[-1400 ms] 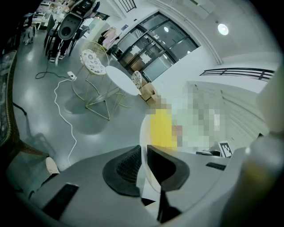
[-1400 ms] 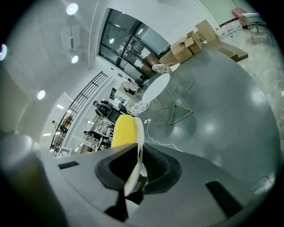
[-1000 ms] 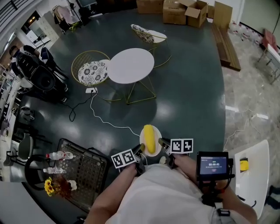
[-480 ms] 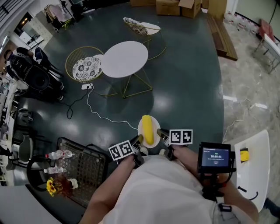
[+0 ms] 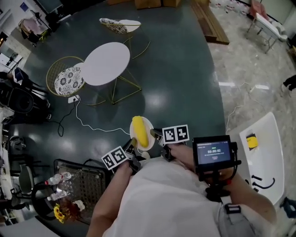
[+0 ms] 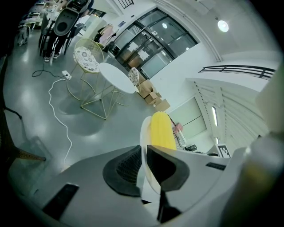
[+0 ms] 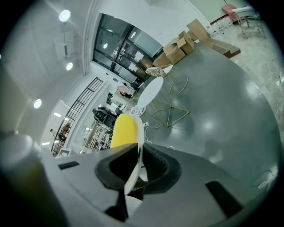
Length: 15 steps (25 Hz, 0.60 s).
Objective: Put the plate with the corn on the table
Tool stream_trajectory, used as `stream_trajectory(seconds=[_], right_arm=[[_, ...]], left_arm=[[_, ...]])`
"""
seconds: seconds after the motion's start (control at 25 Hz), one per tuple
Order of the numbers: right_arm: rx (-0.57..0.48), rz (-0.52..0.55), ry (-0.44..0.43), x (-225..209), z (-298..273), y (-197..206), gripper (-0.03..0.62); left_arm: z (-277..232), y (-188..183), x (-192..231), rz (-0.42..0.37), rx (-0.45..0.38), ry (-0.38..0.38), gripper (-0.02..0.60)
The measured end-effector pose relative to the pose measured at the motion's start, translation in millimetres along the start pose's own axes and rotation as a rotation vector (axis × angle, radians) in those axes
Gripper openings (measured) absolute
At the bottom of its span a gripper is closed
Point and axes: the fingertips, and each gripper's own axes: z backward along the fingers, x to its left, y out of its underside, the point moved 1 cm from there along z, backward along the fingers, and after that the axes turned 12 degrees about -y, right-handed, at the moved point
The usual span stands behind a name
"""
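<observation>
A white plate [image 5: 149, 125] with a yellow corn cob [image 5: 139, 131] on it is held in the air over the dark floor. My left gripper [image 5: 131, 146] is shut on the plate's near-left rim. My right gripper [image 5: 155, 135] is shut on its near-right rim. In the left gripper view the plate's edge [image 6: 143, 133] runs between the pads of the left gripper [image 6: 144, 154], with the corn [image 6: 162, 131] behind. The right gripper view shows the right gripper [image 7: 136, 155] clamped on the rim [image 7: 140, 133] beside the corn [image 7: 123, 131]. The round white table [image 5: 106, 63] stands farther off at the upper left.
Two gold wire chairs [image 5: 64, 79] [image 5: 119, 24] flank the round table. A white cable [image 5: 92, 127] trails over the floor. A black wire cart [image 5: 83, 181] with bottles and flowers is at the lower left. A white table [image 5: 266, 155] stands at the right, and cardboard boxes [image 5: 148, 3] lie far off.
Both grippers kept their hold and carried the plate a little way forward over the floor. The head view swung, so the round table now sits further left in it.
</observation>
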Motion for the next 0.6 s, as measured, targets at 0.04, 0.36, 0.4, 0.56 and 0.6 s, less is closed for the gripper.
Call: stream_trajectory(seconds=[0.04,0.36,0.4,0.56,0.6], right_arm=[[-0.002,-0.002,0.002,-1,1,-1,0.042],[0.008,-0.011,0.01,1,-2,8,0.042],[0.012,-0.014,0.009,2,0,7,0.042],[0.031,-0.011,-0.002,6,-2,6,0.043],[0.035,-0.009,-0.006,8,-4,4,0.042]], left_arm=[[-2,0,-1,-0.001,0.003,0.001,0.046],[1,4,6,0.001,0.01,0.0,0.046],[2,4,4,0.003,0.011,-0.003,0.046],[7,2,4,0.016,0.004,-0.012,0.046],[7,0,5,0.02,0.0,-0.014,0.046]])
